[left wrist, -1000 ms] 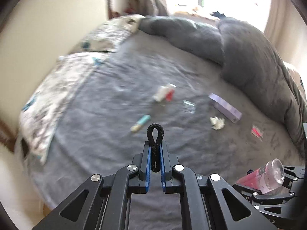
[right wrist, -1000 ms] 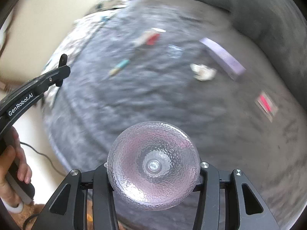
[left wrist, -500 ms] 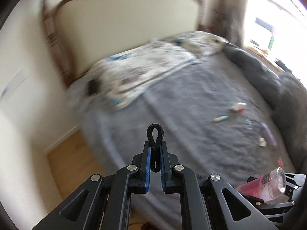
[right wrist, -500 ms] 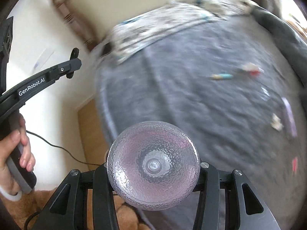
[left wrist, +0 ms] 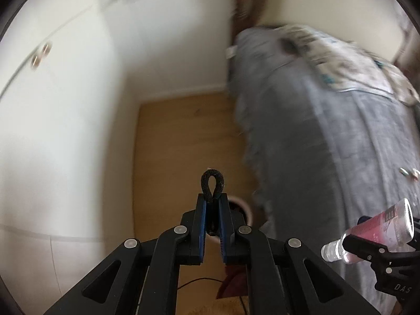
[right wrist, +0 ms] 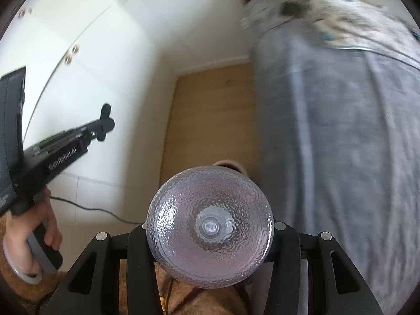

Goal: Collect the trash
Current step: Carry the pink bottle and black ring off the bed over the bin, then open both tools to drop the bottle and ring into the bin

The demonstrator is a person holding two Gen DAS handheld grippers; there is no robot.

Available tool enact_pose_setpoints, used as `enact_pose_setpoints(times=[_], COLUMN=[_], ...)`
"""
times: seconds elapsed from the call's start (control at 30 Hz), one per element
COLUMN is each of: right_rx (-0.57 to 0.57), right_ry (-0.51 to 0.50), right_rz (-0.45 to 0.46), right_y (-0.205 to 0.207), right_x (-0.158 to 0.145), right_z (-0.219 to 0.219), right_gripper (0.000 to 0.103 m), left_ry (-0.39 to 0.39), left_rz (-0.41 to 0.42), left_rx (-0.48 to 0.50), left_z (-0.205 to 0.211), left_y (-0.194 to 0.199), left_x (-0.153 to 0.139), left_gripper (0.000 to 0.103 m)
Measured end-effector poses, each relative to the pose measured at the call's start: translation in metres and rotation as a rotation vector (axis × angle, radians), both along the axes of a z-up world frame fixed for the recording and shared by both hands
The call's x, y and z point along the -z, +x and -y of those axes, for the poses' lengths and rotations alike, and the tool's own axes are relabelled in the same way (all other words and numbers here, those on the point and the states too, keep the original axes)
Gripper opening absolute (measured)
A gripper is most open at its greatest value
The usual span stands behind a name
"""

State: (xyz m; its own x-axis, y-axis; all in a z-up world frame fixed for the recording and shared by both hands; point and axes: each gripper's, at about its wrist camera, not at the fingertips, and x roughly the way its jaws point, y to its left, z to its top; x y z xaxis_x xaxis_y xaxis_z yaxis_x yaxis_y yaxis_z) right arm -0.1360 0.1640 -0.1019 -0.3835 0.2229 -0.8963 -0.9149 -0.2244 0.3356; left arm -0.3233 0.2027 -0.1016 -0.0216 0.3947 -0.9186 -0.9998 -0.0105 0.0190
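My left gripper (left wrist: 212,218) is shut on a black hair tie (left wrist: 212,183), whose loop sticks up past the blue pads. My right gripper (right wrist: 210,233) is shut on a clear plastic bottle (right wrist: 209,227) with a pink label; its textured base faces the camera. The bottle also shows in the left wrist view (left wrist: 372,233) at the lower right. A round bin (left wrist: 242,211) with a pale rim stands on the wooden floor beside the bed, just beyond the left fingertips. Its rim also shows in the right wrist view (right wrist: 231,164) behind the bottle. Two small bits of litter (left wrist: 408,172) lie on the bed.
The grey-covered bed (left wrist: 328,144) fills the right side, with patterned pillows (left wrist: 349,63) at its head. White cupboard doors (left wrist: 52,92) line the left. A strip of wooden floor (left wrist: 189,136) runs between them. A black cable (right wrist: 105,211) lies on the floor.
Both grippers have swung left and down, from over the bed to the floor gap beside it. The bin has come into view. Both grips are unchanged.
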Motion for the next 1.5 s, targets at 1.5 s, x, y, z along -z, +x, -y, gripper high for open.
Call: enact_pose_setpoints(times=[1.5], right_rx=[-0.278], right_ry=[-0.226], right_rz=[0.155], right_y=[-0.128], right_x=[0.295], right_z=[-0.106], right_gripper=[0.082], left_ry=[-0.204], left_rz=[-0.002], left_rx=[-0.203], left_z=[-0.03], left_y=[-0.037], left_x=[0.218], left_gripper=[0.009])
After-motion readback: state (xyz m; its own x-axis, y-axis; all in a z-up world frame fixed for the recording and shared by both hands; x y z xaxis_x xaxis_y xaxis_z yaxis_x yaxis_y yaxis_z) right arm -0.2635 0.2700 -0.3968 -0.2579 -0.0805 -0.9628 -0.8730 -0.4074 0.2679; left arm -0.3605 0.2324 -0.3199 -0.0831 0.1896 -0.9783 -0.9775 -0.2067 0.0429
